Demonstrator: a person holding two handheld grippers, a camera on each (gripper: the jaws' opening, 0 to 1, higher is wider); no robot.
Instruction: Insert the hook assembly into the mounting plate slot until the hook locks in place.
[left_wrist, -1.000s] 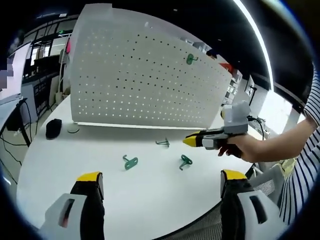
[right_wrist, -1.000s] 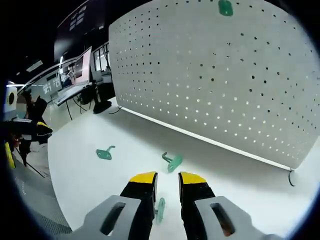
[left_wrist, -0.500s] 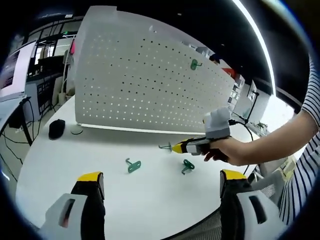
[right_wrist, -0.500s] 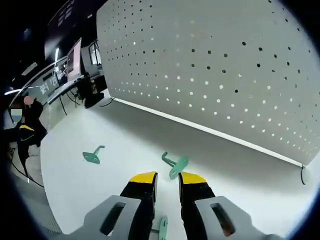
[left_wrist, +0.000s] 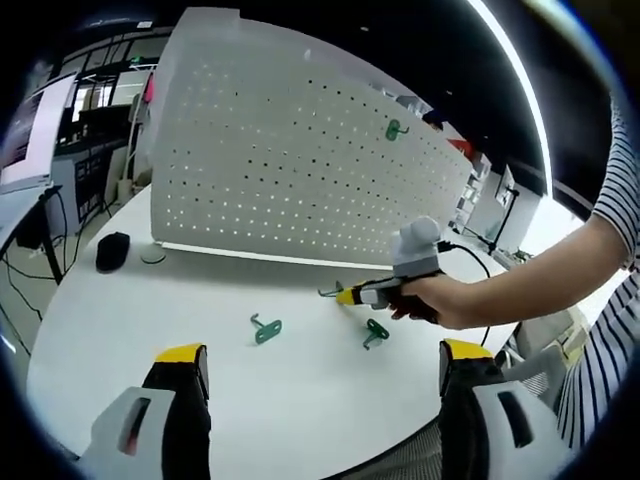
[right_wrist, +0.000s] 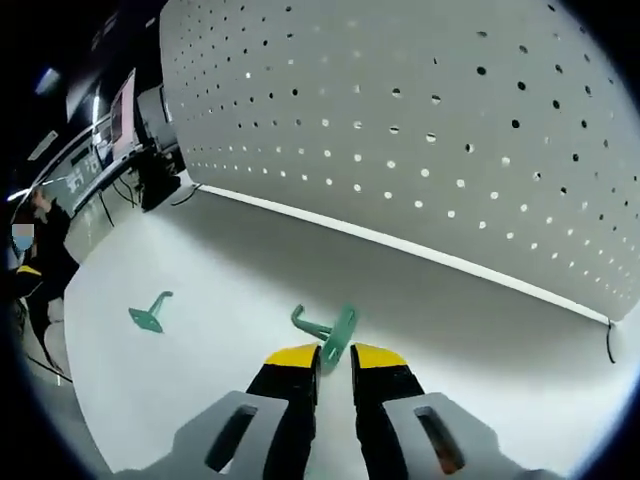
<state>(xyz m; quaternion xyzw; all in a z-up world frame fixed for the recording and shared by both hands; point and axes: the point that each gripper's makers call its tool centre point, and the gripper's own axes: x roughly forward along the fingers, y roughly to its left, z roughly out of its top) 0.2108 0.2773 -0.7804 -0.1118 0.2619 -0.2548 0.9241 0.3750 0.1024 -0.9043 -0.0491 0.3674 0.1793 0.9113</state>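
Reaching over the white tabletop (left_wrist: 150, 310), the right tongs (right_wrist: 334, 355) have their jaws nearly shut with tips at a green hook (right_wrist: 335, 329) lying near the pegboard (right_wrist: 420, 130), grip unclear, while the left tongs (left_wrist: 325, 362) hover wide open.

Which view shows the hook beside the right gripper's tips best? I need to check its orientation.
The right gripper view: the hook sits close and large, just ahead of the right gripper. In the left gripper view it is small and distant.
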